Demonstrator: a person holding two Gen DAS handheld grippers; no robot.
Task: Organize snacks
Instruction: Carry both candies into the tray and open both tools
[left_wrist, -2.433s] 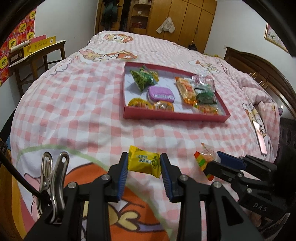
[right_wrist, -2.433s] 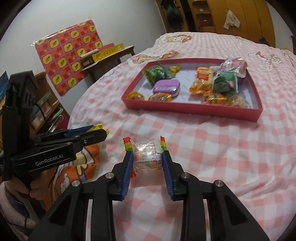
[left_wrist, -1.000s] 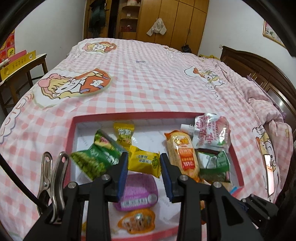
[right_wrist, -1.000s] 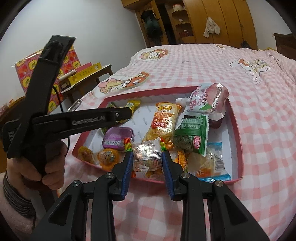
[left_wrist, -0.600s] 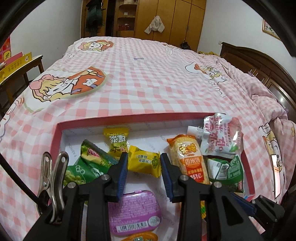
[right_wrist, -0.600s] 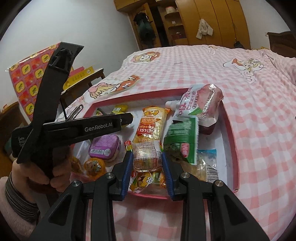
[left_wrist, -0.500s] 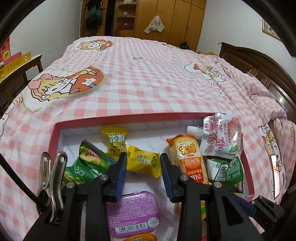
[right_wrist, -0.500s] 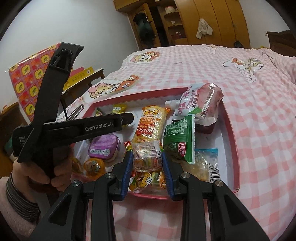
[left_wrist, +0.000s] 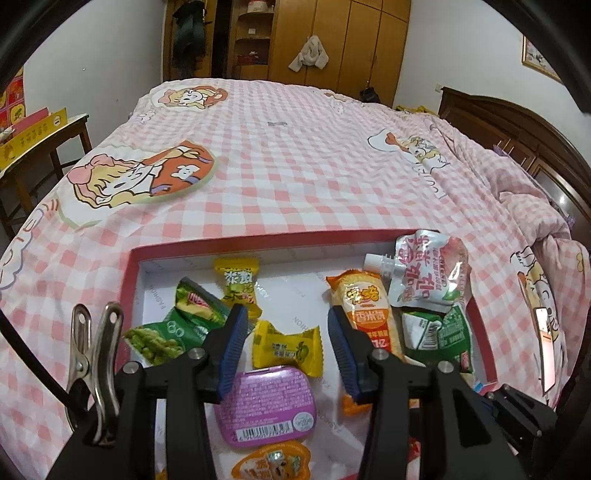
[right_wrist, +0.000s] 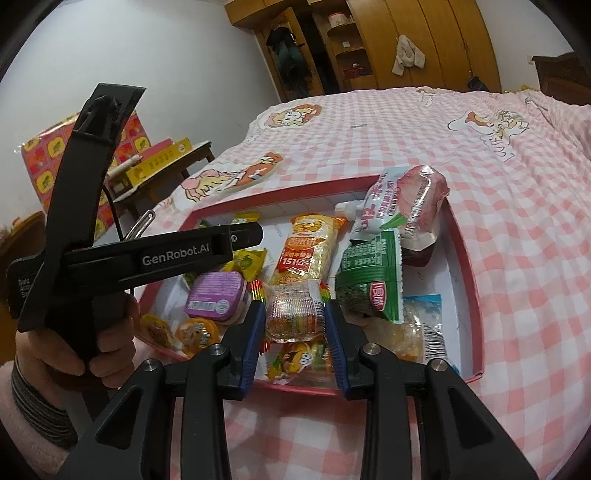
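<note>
A red-rimmed tray (left_wrist: 258, 242) with a white floor lies on the bed and holds several snacks. My left gripper (left_wrist: 285, 317) hovers over its middle and its jaws are opening. The yellow candy (left_wrist: 286, 347) lies on the tray floor between the fingers, free of both pads, against the purple tin (left_wrist: 266, 398). My right gripper (right_wrist: 293, 308) is shut on a clear wrapped candy with rainbow ends (right_wrist: 295, 314), held above the tray's (right_wrist: 469, 266) near rim.
In the tray also lie an orange cracker packet (left_wrist: 369, 314), a pink pouch (left_wrist: 428, 273), green packets (left_wrist: 166, 332) and jelly cups (left_wrist: 269, 461). The pink checked bed cover (left_wrist: 295, 166) spreads all round. A wooden side table (left_wrist: 37, 129) stands left. A person's hand (right_wrist: 74, 354) holds the left gripper.
The left jaws have spread apart and the yellow candy has dropped from them onto the tray floor. The right gripper stays shut on the clear candy, nearly still.
</note>
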